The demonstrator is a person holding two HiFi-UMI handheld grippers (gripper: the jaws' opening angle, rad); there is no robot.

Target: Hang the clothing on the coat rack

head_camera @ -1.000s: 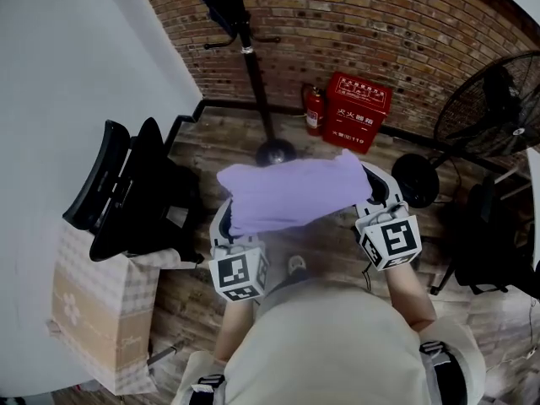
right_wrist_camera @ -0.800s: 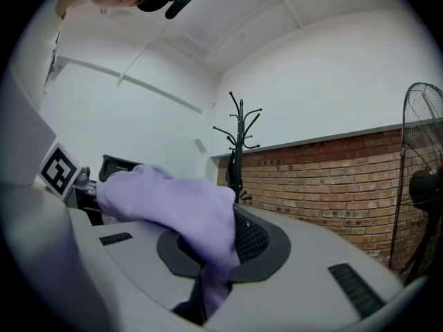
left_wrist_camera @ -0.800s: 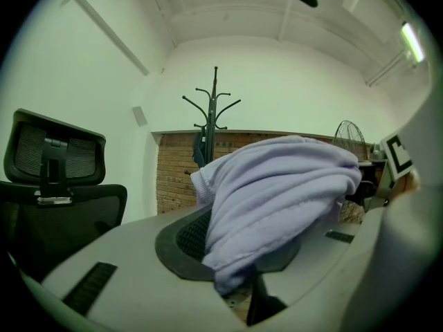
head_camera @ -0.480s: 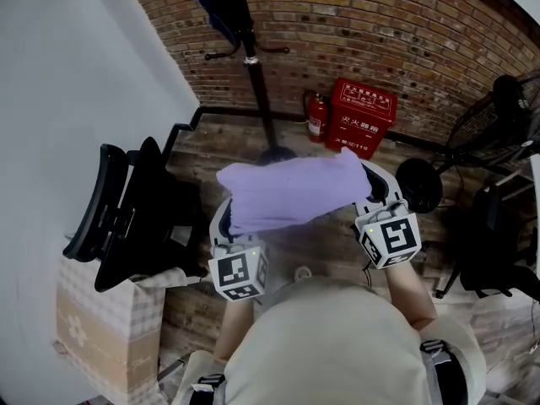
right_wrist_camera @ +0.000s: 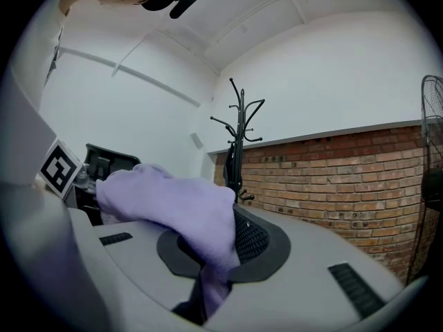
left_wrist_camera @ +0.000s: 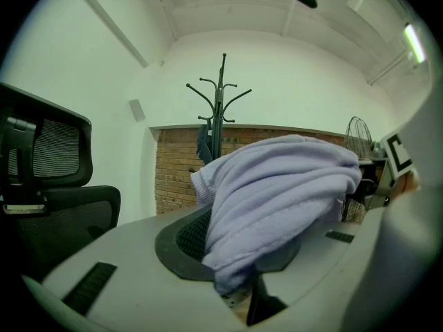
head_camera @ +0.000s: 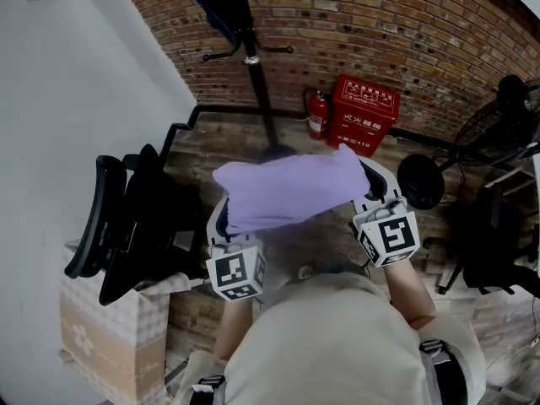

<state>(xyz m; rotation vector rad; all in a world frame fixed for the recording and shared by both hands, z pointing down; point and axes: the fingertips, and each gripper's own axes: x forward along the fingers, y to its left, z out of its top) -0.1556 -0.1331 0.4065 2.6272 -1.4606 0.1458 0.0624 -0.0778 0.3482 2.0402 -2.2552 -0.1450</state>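
A lilac garment (head_camera: 291, 187) stretches between my two grippers in the head view, held above the wooden floor. My left gripper (head_camera: 226, 219) is shut on its left end; the cloth (left_wrist_camera: 277, 199) bulges over the jaws in the left gripper view. My right gripper (head_camera: 373, 191) is shut on the right end, where the cloth (right_wrist_camera: 187, 220) drapes across its jaws in the right gripper view. The black coat rack (head_camera: 253, 66) stands ahead by the brick wall, with a dark garment (head_camera: 215, 2) hanging on it. Its bare hooks (left_wrist_camera: 220, 92) show over the lilac cloth, and the coat rack (right_wrist_camera: 240, 126) rises behind the right jaws.
A black office chair (head_camera: 135, 218) stands at my left beside a paper bag (head_camera: 101, 336). A red fire-equipment box (head_camera: 363, 112) and a red extinguisher (head_camera: 317, 115) sit against the brick wall. A floor fan (head_camera: 498, 125) and dark furniture (head_camera: 498, 243) are at right. A white wall (head_camera: 76, 99) runs along the left.
The rack, red box and chair have shifted slightly in the head view as I step closer. Both grippers keep the lilac garment in the same hold.
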